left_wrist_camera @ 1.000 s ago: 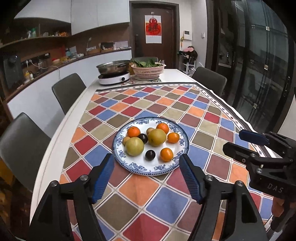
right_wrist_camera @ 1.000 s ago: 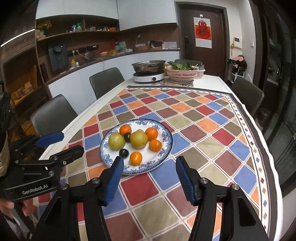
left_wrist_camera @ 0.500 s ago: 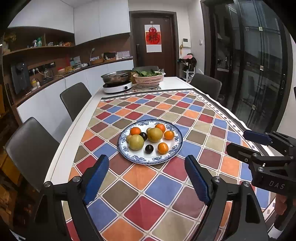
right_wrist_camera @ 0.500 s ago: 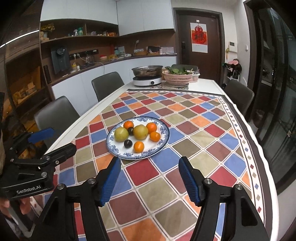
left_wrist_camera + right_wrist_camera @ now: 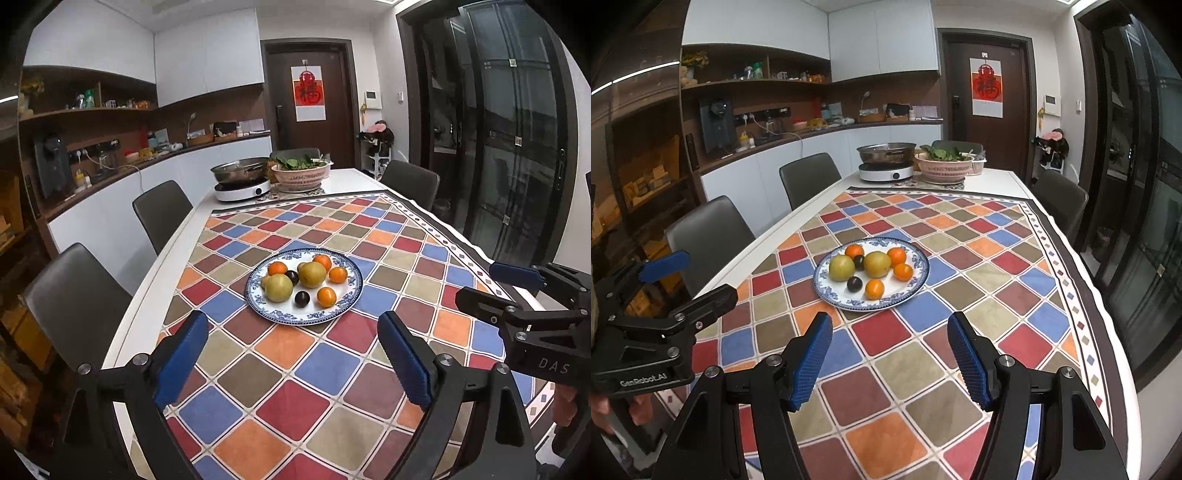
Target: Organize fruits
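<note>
The blue-rimmed plate [image 5: 349,301] of fruit lies at twelve o'clock from both empty grippers, the left gripper [image 5: 291,363] opening wide, the right gripper [image 5: 891,360] half open, neither clearly nearer

Both wrist cameras look down the table [image 5: 155,280] from its near end, toward the far door [image 5: 988,99]. They share the fruit plate [image 5: 351,295], mid-cloth, well ahead.

Four oranges [image 5: 326,296], two green-yellow fruits [image 5: 278,287], two dark plums [image 5: 301,298], one plate [image 5: 280,316].
</note>
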Demonstrator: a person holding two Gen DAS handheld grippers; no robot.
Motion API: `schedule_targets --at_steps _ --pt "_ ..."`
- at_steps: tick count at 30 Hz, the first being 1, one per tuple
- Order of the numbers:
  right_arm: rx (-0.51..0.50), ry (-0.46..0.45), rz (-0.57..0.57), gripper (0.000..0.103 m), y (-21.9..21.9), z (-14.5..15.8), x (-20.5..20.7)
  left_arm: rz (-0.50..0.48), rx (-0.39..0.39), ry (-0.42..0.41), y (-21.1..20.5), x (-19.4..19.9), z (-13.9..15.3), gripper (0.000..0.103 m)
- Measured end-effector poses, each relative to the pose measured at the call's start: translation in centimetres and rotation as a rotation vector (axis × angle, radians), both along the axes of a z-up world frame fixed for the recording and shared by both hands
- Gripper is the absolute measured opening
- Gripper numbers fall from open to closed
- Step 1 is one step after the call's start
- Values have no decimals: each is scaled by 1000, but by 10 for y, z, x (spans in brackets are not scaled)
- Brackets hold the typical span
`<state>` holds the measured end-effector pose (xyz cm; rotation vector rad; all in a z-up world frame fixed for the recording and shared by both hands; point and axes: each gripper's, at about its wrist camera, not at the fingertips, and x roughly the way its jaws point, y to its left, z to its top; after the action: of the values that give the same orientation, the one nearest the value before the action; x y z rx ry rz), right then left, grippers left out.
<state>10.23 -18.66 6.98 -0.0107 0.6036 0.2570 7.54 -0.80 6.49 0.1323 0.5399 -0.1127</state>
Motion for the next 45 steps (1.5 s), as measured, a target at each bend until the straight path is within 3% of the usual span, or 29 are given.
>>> schedule_targets --at_steps 20,45 --pt "-12 -40 16 65 -1 7 -30 16 3 -41 0 -26 7 98" --pt "-12 -40 15 65 -1 5 -32 34 -11 -29 1 -36 3 103"
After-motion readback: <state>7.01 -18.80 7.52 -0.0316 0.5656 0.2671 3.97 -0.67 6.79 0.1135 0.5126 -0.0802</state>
